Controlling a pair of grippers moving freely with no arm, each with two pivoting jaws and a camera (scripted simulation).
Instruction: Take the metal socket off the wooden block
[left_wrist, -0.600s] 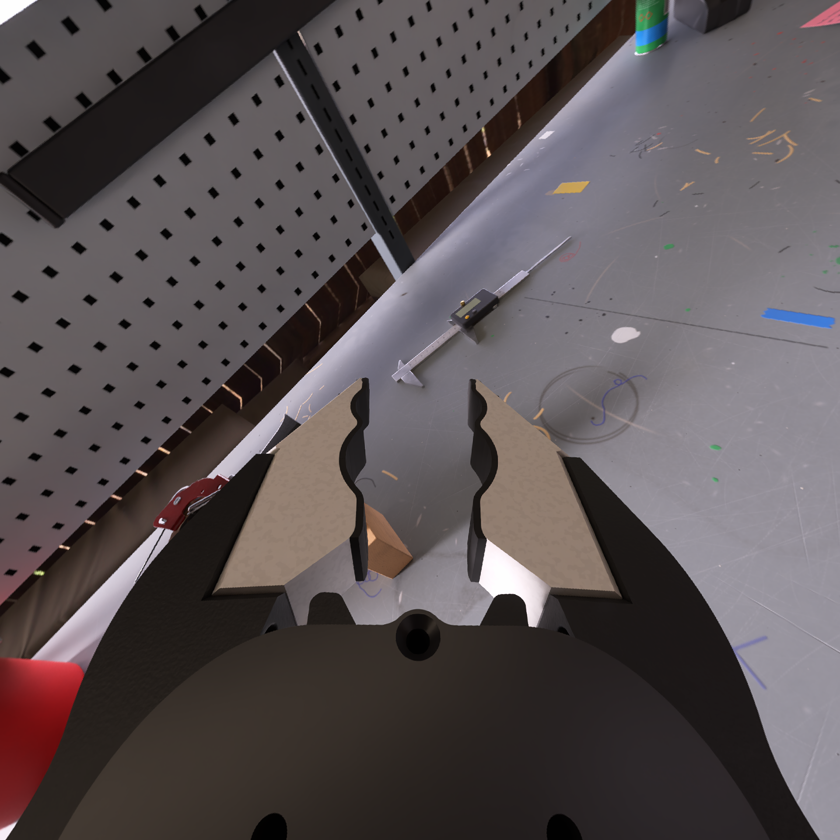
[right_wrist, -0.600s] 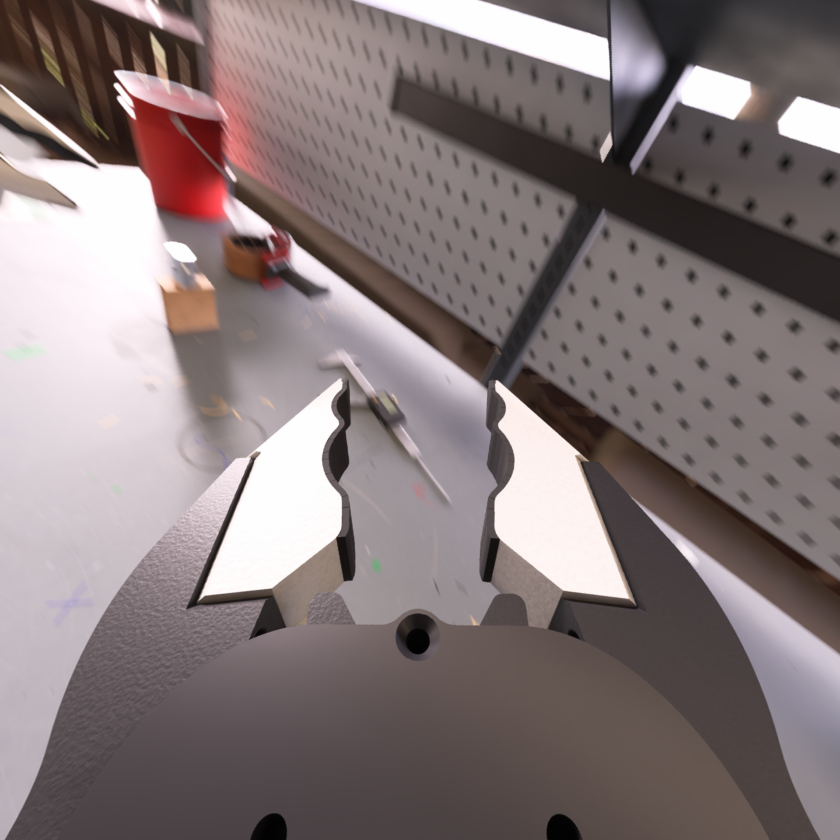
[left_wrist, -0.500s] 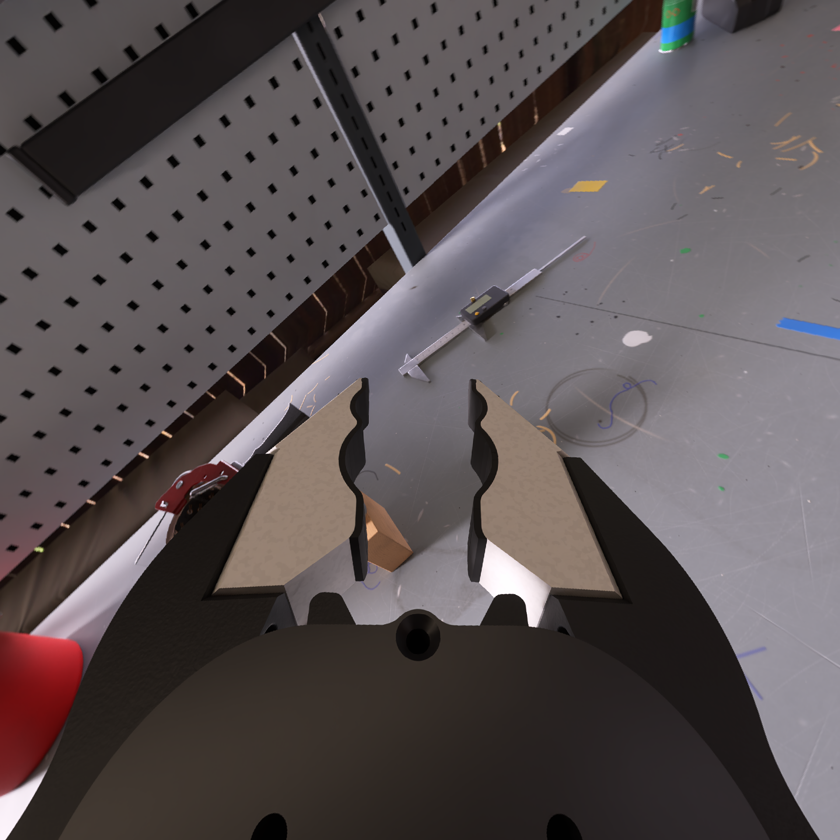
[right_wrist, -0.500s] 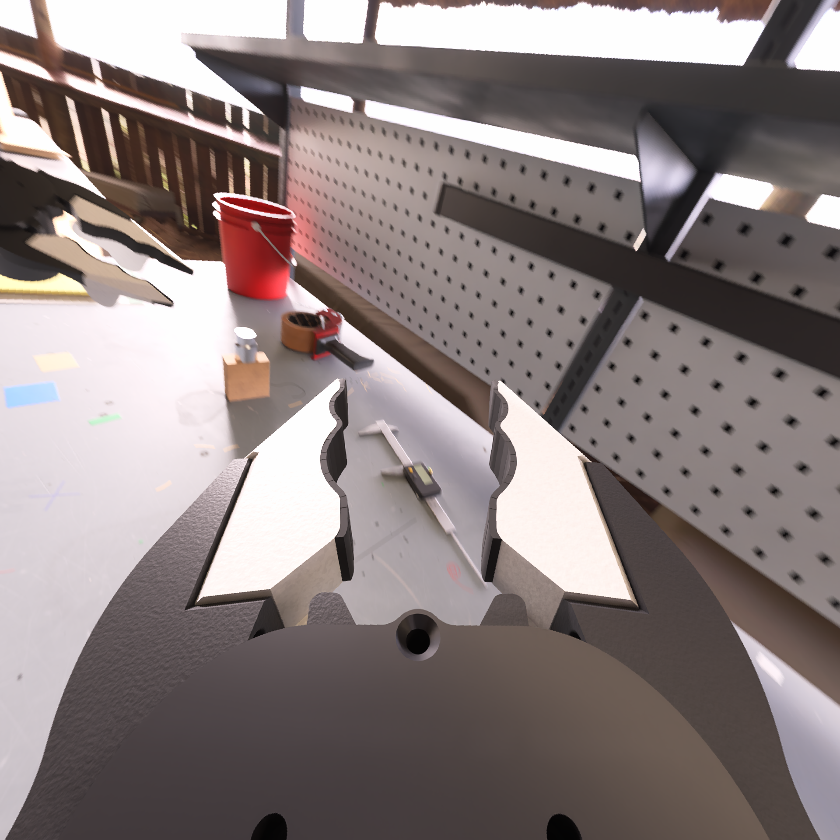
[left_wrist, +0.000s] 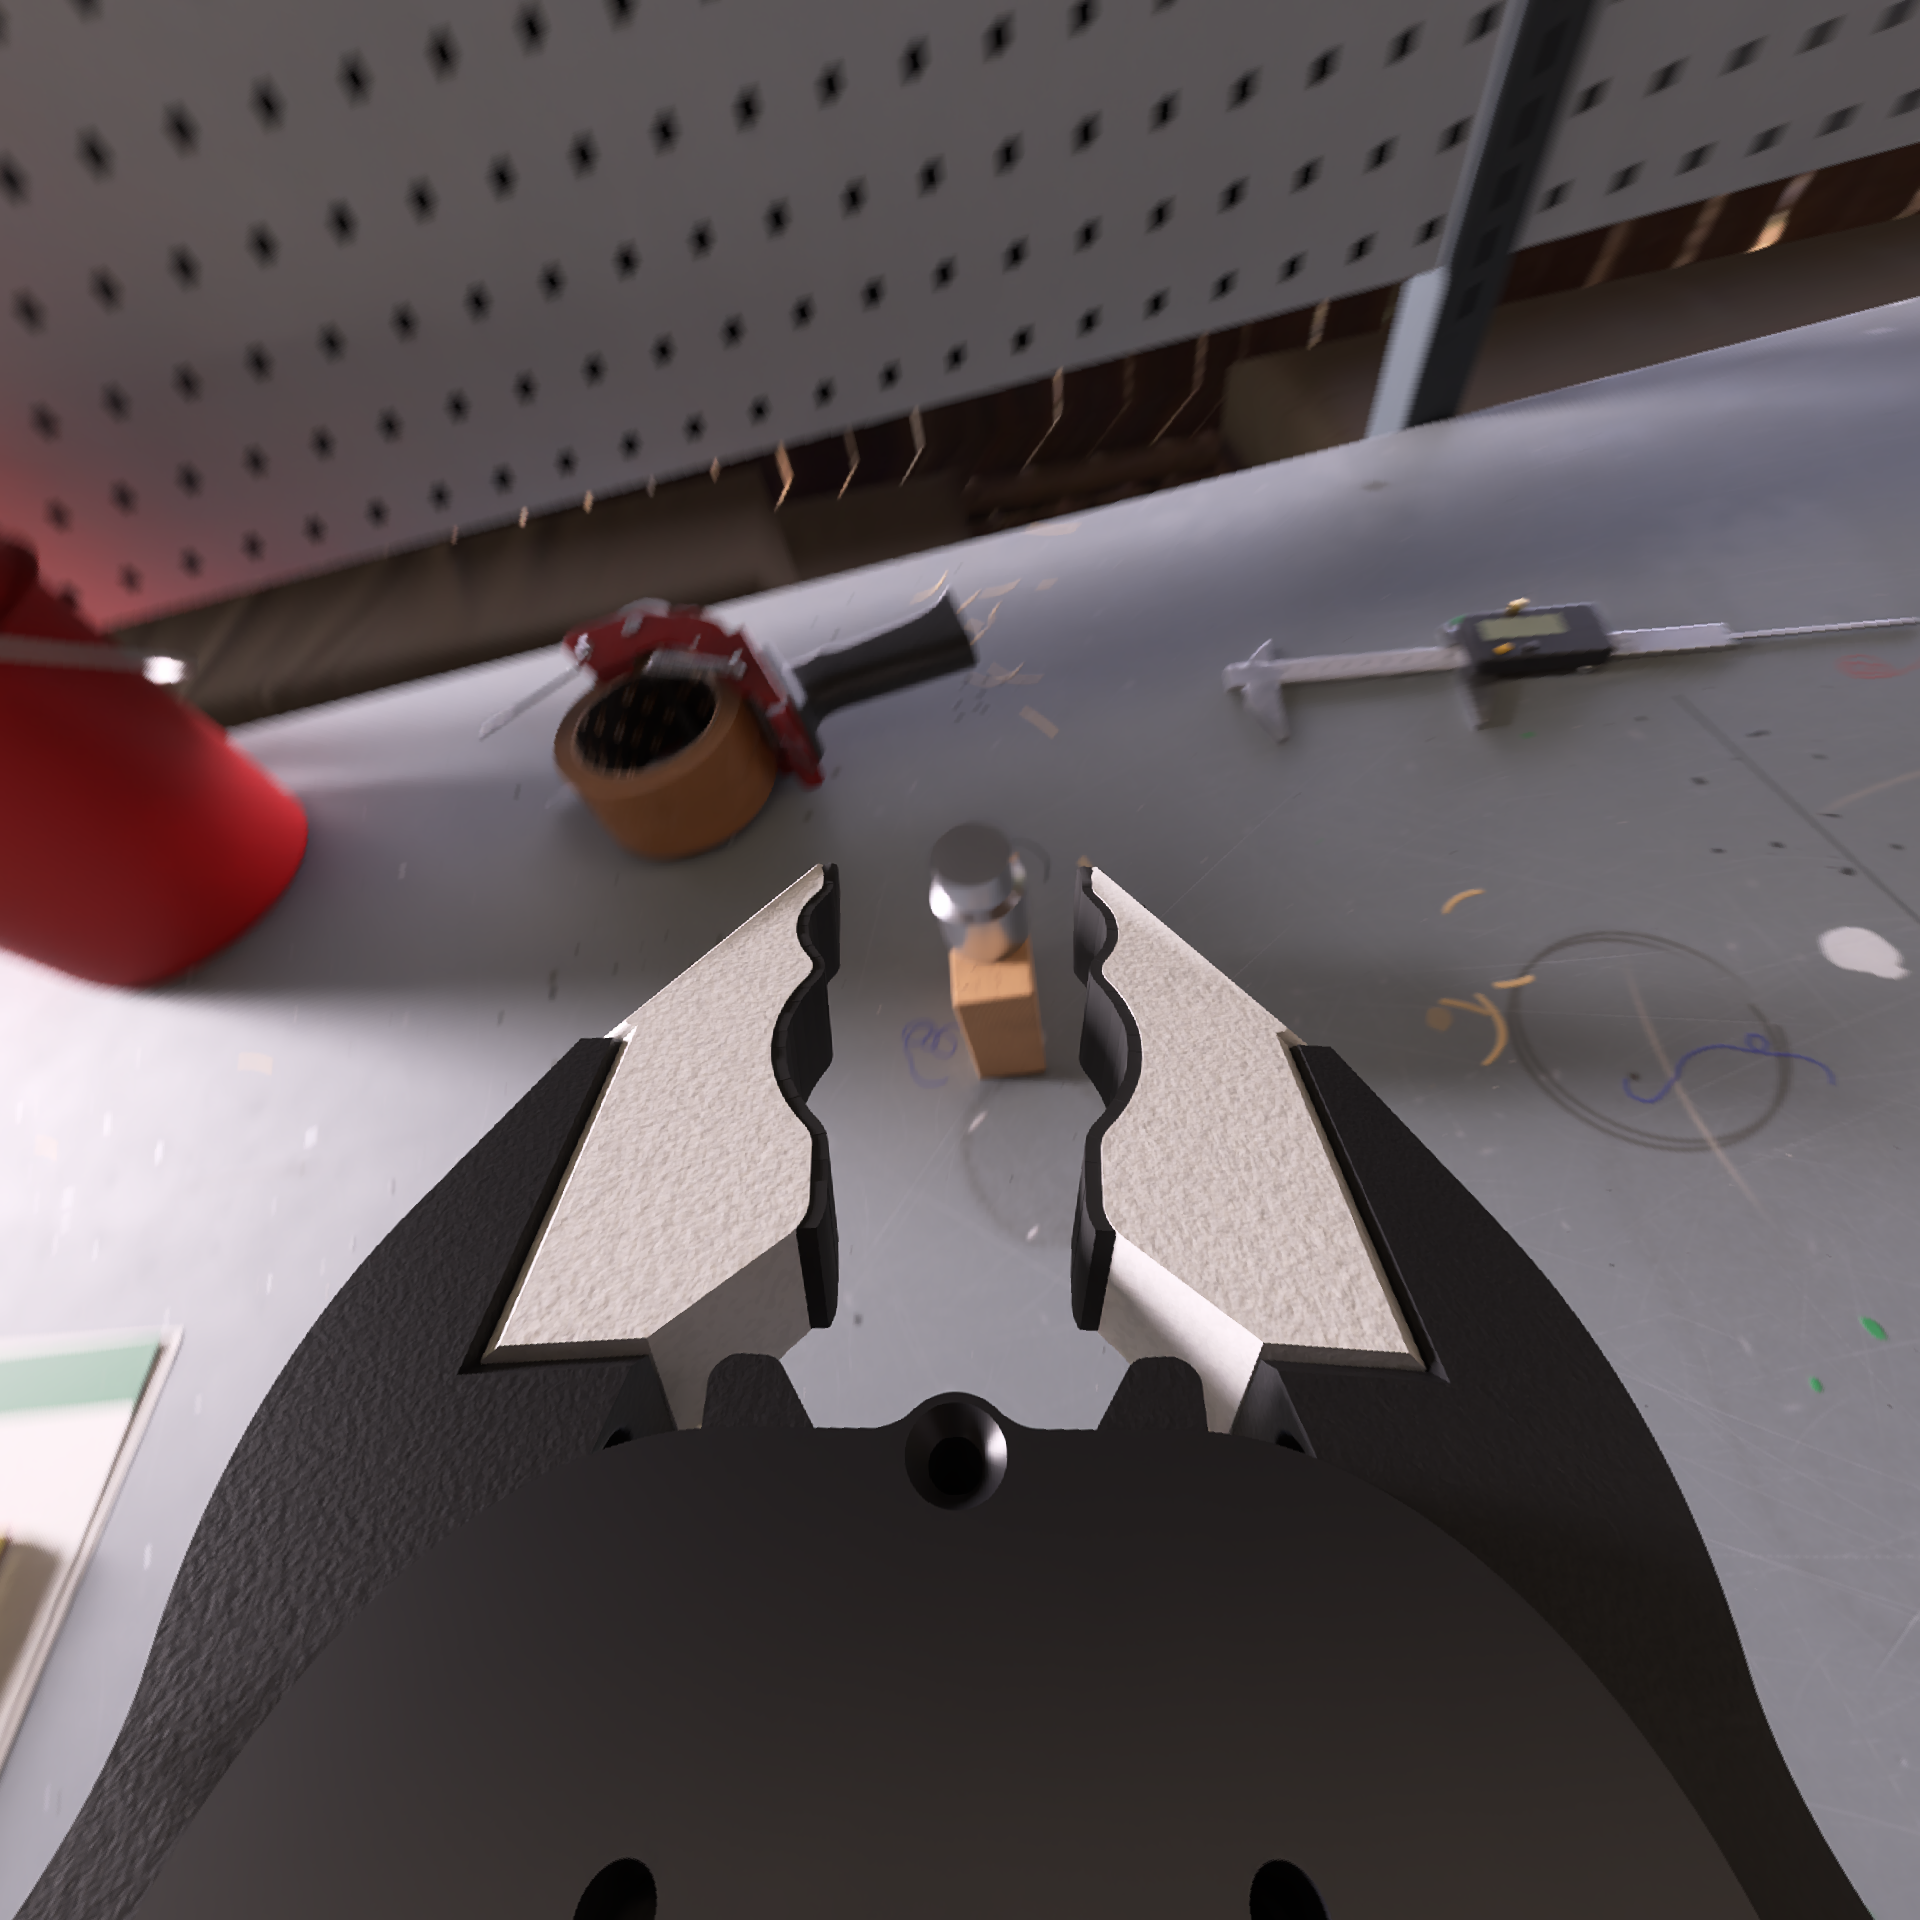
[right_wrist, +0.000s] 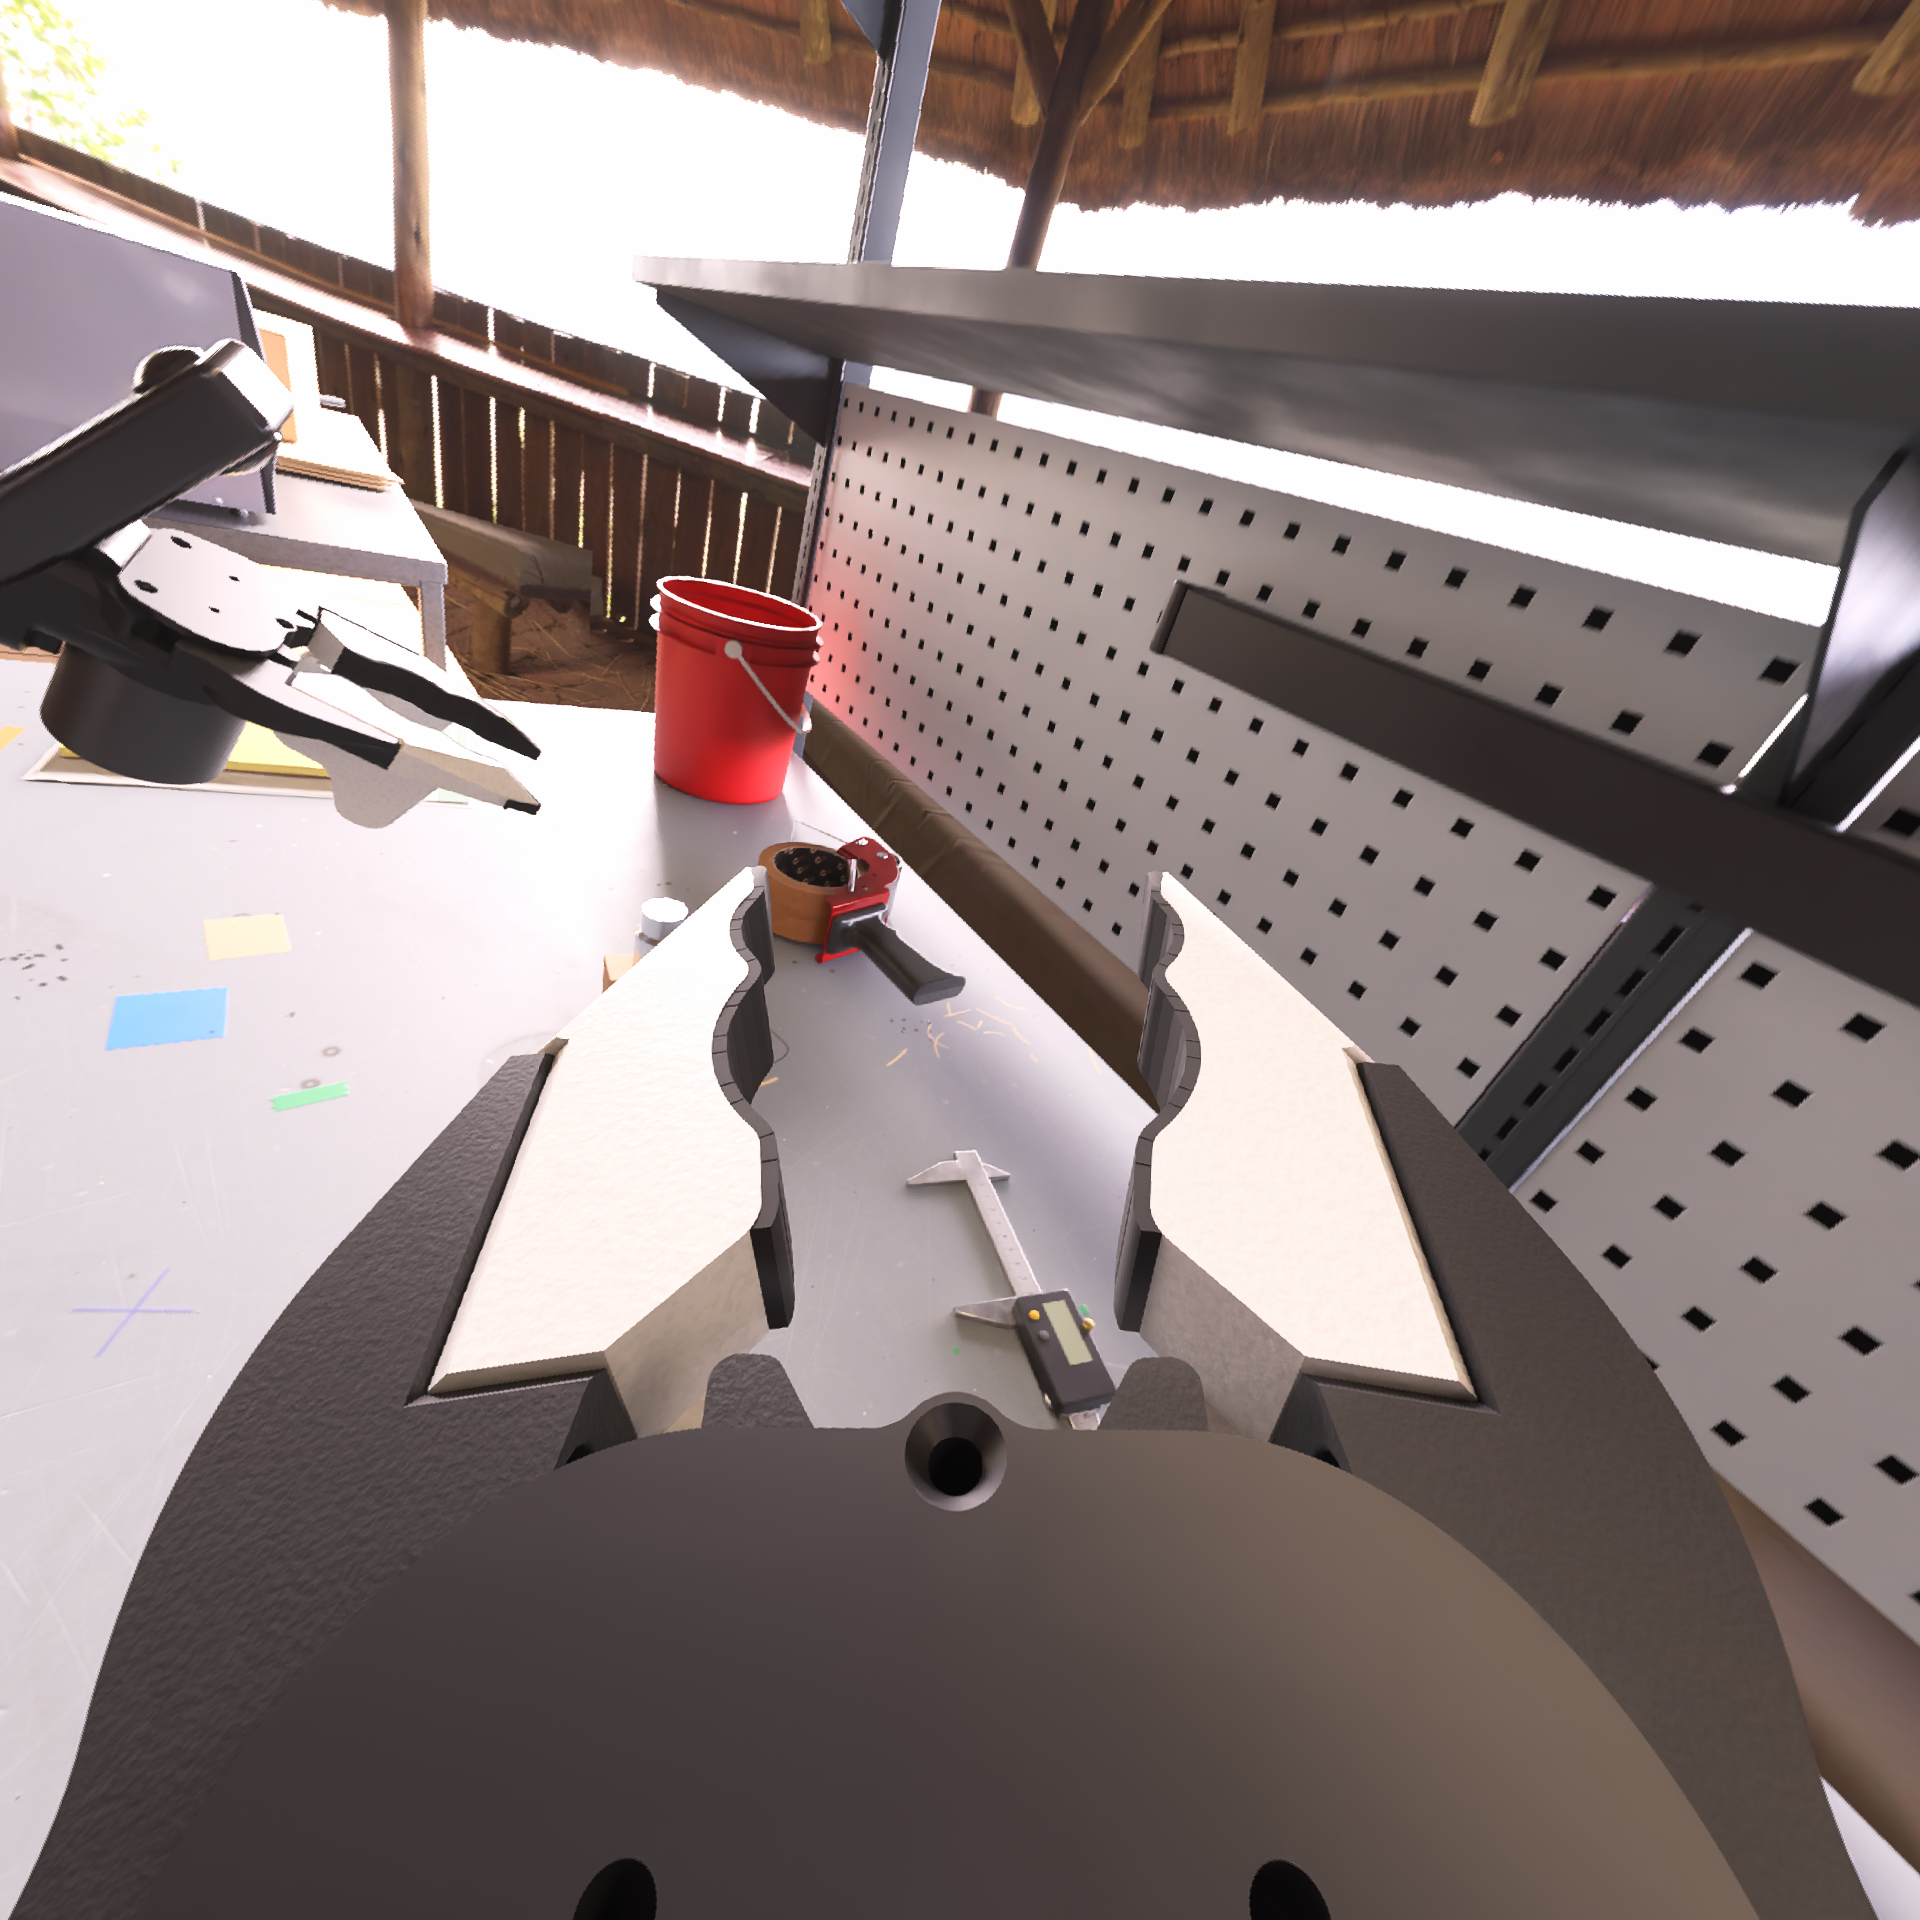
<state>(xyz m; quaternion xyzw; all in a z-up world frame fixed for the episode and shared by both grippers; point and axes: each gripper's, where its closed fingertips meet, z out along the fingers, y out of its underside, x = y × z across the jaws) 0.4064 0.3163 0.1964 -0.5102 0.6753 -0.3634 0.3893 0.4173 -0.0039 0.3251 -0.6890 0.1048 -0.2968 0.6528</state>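
Socket (left_wrist: 975, 894) of shiny metal stands upright on the small wooden block (left_wrist: 997, 1013), which sits on the grey bench (left_wrist: 1351, 1195) in front of the tape dispenser (left_wrist: 717, 717). Left gripper (left_wrist: 954, 883) hangs just short of it, released, jaws parted with nothing between them and the socket framed in the gap. Right gripper (right_wrist: 954, 888) is well apart, also released and empty, above the caliper (right_wrist: 1023, 1283), with the red bucket (right_wrist: 727, 691) by the pegboard (right_wrist: 1299, 831) beyond.
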